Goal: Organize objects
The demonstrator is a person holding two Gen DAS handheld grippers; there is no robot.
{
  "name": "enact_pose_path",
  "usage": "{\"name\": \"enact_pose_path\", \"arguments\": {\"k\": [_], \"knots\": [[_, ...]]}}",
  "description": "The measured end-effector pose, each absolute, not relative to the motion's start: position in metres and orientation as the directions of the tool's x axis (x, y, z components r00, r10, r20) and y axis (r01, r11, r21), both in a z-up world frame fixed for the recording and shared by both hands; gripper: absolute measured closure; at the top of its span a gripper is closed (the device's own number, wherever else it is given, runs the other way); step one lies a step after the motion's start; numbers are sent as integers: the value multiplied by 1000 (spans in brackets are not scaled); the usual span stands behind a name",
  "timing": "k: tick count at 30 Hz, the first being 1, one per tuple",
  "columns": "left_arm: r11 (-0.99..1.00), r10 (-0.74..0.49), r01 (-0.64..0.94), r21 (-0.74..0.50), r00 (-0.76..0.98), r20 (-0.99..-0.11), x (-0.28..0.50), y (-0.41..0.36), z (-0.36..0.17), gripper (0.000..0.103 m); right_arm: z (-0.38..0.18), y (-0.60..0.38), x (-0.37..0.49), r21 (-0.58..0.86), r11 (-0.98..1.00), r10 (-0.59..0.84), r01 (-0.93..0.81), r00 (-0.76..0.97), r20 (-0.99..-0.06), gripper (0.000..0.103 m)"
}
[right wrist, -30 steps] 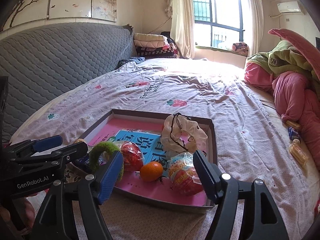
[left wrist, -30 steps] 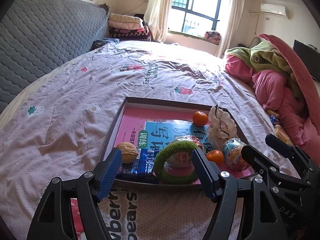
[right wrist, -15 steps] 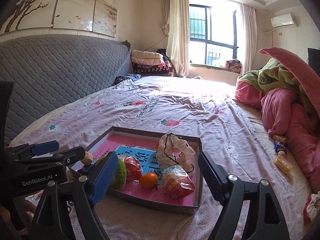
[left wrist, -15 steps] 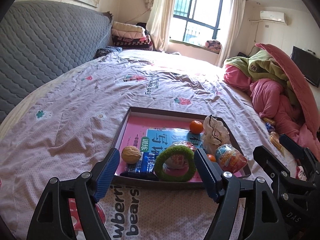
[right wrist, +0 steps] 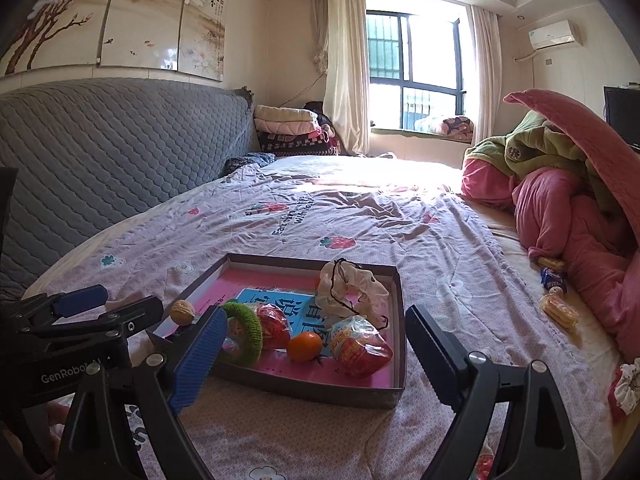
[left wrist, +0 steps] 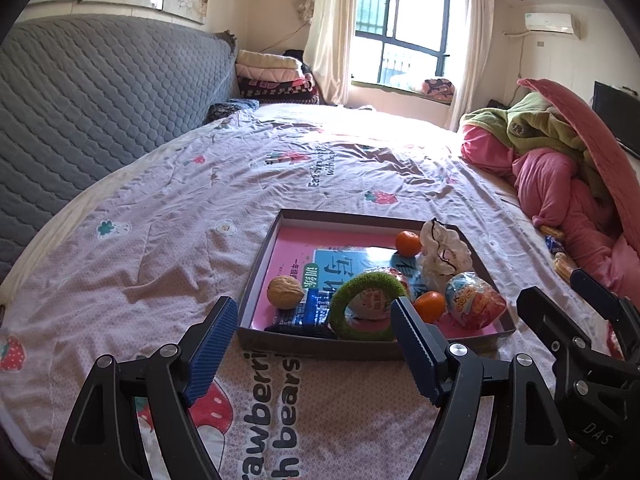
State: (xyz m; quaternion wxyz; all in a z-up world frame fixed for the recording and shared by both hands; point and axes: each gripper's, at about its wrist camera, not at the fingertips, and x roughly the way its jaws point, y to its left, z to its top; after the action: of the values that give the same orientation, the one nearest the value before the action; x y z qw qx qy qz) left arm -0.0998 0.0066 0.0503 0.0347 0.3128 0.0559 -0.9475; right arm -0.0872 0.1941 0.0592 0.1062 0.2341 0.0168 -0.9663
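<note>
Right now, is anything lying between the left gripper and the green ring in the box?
Only the box's near wall. The green ring stands just behind it, leaning on a wrapped snack ball. The left gripper is open, holds nothing and sits short of that wall, over bare bedsheet.

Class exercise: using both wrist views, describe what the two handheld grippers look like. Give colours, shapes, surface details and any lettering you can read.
Both are black frames with triangular cut-outs and silver screws. The left gripper and the right gripper each carry two flat fingers with ribbed blue pads. In the right wrist view, the left gripper's body shows white lettering, "GenRobot", partly cut off. In the left wrist view, the right gripper's body shows "DAS". No cables or sleeves are visible.
</note>
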Motion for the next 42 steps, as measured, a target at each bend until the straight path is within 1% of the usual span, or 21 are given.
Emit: {"name": "enact_pose_path", "arguments": {"k": [6, 15, 29, 32, 42], "knots": [[-993, -24, 89, -73, -780, -625, -99, 6, 36, 23, 52, 192, -82, 13, -977, -192, 212, -857, -478, 13], [-995, 1, 66, -80, -769, -640, -93, 7, 24, 23, 35, 189, -78, 18, -980, -180, 199, -835, -520, 13], [-996, -7, 65, -64, -751, -661, -87, 5, 10, 23, 12, 185, -77, 36, -979, -186, 203, -790, -584, 13], [-997, -26, 71, -44, -759, -650, -85, 5, 9, 23, 8, 185, -76, 36, -979, -183, 201, -787, -589, 13], [-996, -34, 76, -36, -758, -652, -84, 4, -4, 23, -1, 186, -73, 45, -980, -182, 191, -796, -577, 13]]}}
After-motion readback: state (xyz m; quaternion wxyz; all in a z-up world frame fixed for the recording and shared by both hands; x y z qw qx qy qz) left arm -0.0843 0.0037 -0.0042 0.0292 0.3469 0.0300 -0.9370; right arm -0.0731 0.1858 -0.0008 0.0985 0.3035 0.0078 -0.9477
